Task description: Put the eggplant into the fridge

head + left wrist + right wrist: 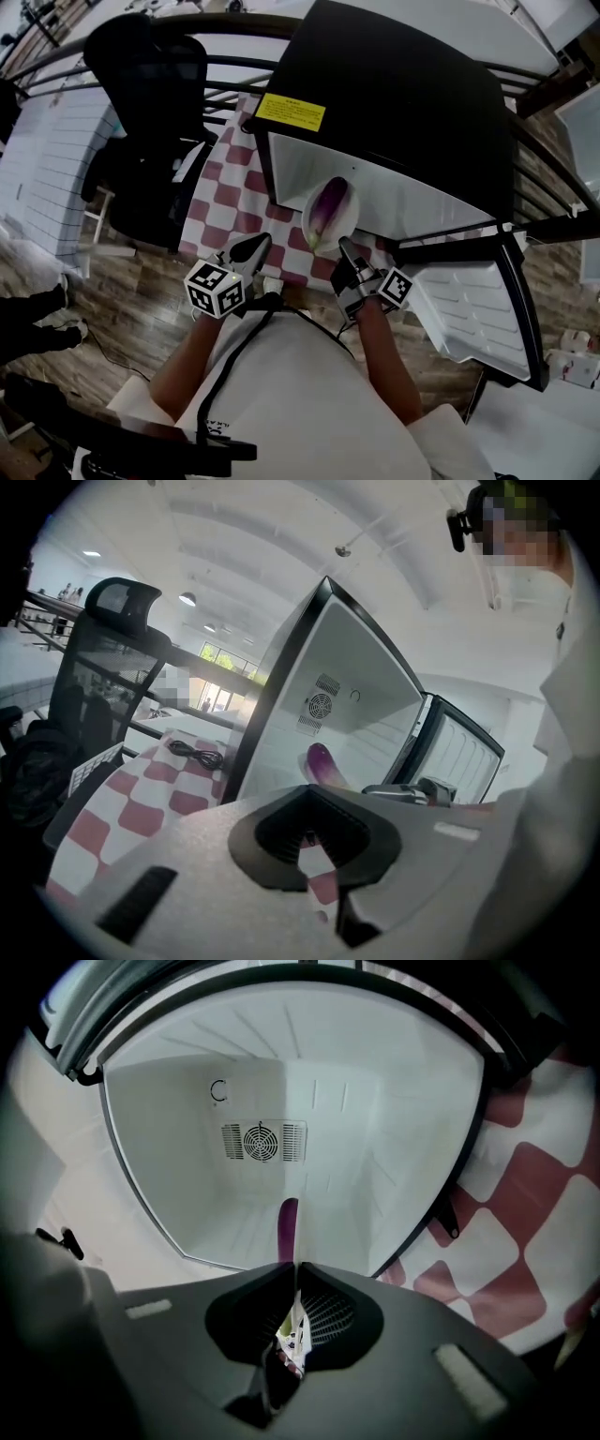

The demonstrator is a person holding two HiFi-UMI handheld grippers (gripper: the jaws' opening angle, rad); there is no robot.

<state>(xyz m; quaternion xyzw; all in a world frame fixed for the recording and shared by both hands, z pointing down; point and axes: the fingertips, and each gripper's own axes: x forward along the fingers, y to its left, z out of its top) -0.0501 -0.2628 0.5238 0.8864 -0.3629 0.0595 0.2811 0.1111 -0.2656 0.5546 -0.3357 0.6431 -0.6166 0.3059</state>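
right tongs (343,249) clamped on the eggplant (328,208), holding it at the mouth of the open fridge (394,103), not yet set down inside; left tongs (253,247) closed on nothing above the counter (225,202); remaining, probably: push in, lay down, let go

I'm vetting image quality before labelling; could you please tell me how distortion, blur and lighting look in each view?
Head view: fisheye bows the fridge edges; even light, sharp. Left gripper view: the left gripper fills the foreground, softly blurred; ceiling bright; eggplant small but crisp. Right gripper view: black vignette at the corners, white fridge interior evenly lit without glare.
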